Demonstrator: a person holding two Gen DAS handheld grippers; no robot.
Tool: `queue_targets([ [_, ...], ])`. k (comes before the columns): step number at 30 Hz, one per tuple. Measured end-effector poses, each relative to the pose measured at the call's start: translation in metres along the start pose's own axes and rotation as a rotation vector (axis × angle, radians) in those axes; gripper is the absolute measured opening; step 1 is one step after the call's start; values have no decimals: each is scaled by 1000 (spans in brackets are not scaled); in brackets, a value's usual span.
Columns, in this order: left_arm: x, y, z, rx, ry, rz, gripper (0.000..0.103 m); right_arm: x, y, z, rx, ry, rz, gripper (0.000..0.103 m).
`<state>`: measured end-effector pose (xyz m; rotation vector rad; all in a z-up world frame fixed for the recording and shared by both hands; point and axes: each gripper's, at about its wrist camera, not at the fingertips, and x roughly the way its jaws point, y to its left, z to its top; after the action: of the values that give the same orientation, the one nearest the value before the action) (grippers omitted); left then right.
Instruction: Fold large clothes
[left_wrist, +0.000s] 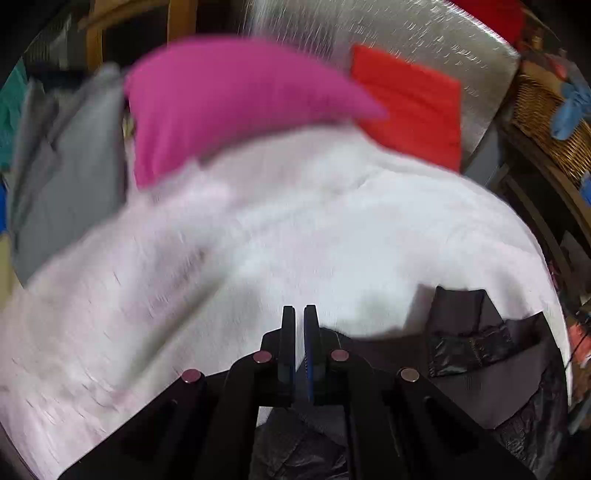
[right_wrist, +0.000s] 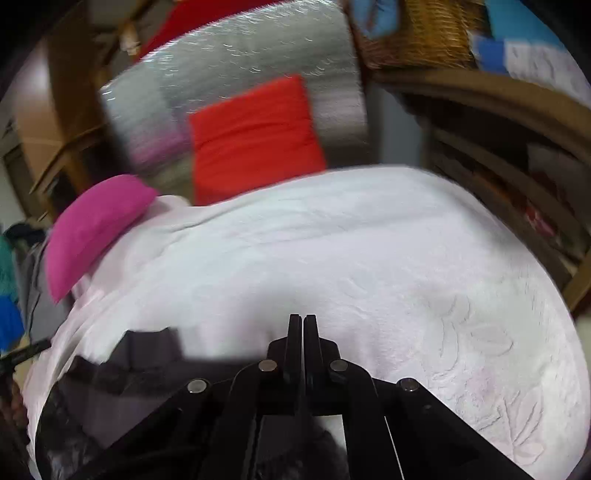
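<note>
A dark grey garment with shiny black lining (left_wrist: 480, 354) lies at the near edge of a white-covered bed (left_wrist: 314, 240); it also shows in the right wrist view (right_wrist: 122, 384). My left gripper (left_wrist: 300, 312) has its fingers pressed together, with dark fabric bunched under and behind them; whether it holds the garment is unclear. My right gripper (right_wrist: 303, 321) is shut, fingers touching, over the garment's right edge, with nothing visibly between the tips. Both views are blurred by motion.
A pink pillow (left_wrist: 229, 99) and a red pillow (left_wrist: 410, 103) lie at the head of the bed against a silver quilted headboard (right_wrist: 258, 48). Grey clothes (left_wrist: 70, 166) lie at the left. A wicker basket (left_wrist: 546, 122) and wooden shelves (right_wrist: 498, 155) stand at the right.
</note>
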<state>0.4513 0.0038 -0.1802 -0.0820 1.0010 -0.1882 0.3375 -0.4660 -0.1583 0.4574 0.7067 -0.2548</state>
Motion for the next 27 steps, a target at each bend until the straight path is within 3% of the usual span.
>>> queue_targets([
  [2,11,3,-10,-15,49,-14,4,4,-15,-8,85,42,105,2],
  [3,12,8,-17,-36,75,-73,4,1,-21,-11,123,55,168,2],
  [4,12,12,-21,-58,97,-120,14,0,-26,-12,145,66,198,3],
  [5,13,18,-23,-89,130,-170,25,-1,-33,-12,176,96,224,4],
  [7,13,30,-23,-151,156,-229,81,0,-41,-9,207,134,242,9],
  [9,9,35,-20,-190,120,-228,86,2,-39,-6,199,156,238,36],
  [10,11,32,-20,-188,135,-251,86,4,-34,-5,172,172,230,78],
  [11,17,29,-20,-181,168,-285,86,4,-30,-5,156,166,232,97],
  [12,23,23,-21,-169,210,-312,86,3,-24,-5,132,146,260,97],
  [14,25,12,-24,-116,206,-271,86,9,-13,-6,102,152,285,97],
  [16,24,-4,-28,-12,187,-213,86,24,3,-9,42,212,247,95],
  [17,23,-11,-30,23,175,-187,85,32,11,-12,-2,245,206,87],
  [18,23,-14,-31,41,157,-165,75,38,20,-16,-57,263,163,72],
  [19,24,-16,-31,51,140,-141,56,41,26,-19,-100,274,117,27],
  [20,23,-18,-29,68,123,-106,45,40,35,-22,-163,249,44,16],
  [21,23,-20,-27,84,112,-85,21,35,40,-23,-185,219,35,15],
  [22,22,-21,-25,96,101,-88,10,27,44,-21,-202,178,22,11],
  [27,9,-42,2,180,-39,-17,3,-4,44,0,-186,5,-3,9],
])
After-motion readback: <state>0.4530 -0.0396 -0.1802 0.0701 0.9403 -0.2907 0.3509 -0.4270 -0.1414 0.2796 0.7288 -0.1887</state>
